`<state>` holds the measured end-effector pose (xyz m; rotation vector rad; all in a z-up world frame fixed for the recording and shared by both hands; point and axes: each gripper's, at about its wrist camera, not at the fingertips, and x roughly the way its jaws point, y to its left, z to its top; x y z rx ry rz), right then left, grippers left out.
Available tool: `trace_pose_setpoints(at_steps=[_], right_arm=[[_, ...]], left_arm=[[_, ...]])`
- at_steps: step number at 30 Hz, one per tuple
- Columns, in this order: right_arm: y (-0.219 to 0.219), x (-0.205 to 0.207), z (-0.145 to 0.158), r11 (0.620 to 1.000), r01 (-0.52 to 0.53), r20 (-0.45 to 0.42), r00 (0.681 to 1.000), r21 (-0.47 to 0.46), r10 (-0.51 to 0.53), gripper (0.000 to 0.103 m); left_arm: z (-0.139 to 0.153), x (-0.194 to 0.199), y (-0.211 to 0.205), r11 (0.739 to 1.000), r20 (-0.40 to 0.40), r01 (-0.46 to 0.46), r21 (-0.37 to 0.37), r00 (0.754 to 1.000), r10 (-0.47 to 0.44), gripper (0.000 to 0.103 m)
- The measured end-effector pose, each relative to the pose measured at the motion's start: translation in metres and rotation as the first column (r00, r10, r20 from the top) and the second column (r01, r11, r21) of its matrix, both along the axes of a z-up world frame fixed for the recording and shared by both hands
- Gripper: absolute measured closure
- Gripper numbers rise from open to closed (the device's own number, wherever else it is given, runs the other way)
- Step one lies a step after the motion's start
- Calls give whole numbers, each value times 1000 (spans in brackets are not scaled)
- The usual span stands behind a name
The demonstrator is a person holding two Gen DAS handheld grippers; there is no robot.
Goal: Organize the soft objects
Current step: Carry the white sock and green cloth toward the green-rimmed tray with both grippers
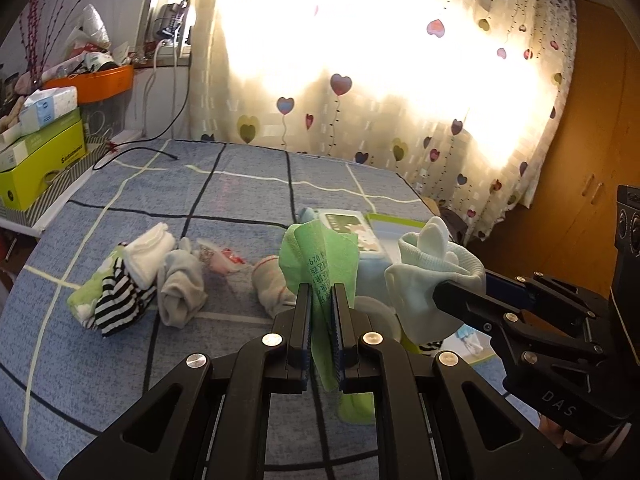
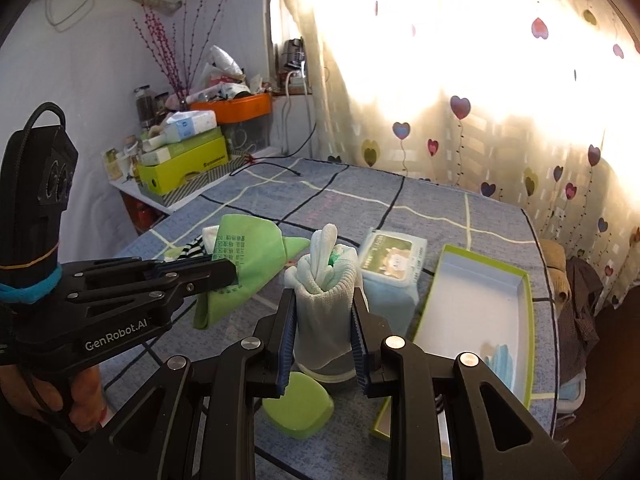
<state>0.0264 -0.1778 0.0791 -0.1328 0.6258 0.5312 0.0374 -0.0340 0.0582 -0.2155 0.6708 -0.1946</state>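
My left gripper is shut on a green printed sock and holds it above the bed; it also shows in the right wrist view. My right gripper is shut on a pale white-mint rolled sock bundle, seen too in the left wrist view. A pile of loose socks lies on the blue checked bedsheet: a black-and-white striped one, a white one, a grey one. A white box with a green rim lies open to the right.
A pack of wet wipes lies beside the box. A green rounded pad lies under my right gripper. A side shelf with a yellow-green box and orange bin stands at left. A curtain hangs behind the bed.
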Motion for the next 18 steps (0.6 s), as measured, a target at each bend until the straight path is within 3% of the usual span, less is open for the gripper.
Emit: trace_pose_setpoints(at_steps=[18], right_arm=[[-80, -8, 7, 984, 177, 19, 984, 34, -177, 79]], left_arm=[[13, 5, -64, 990, 17, 141, 24, 990, -141, 94]])
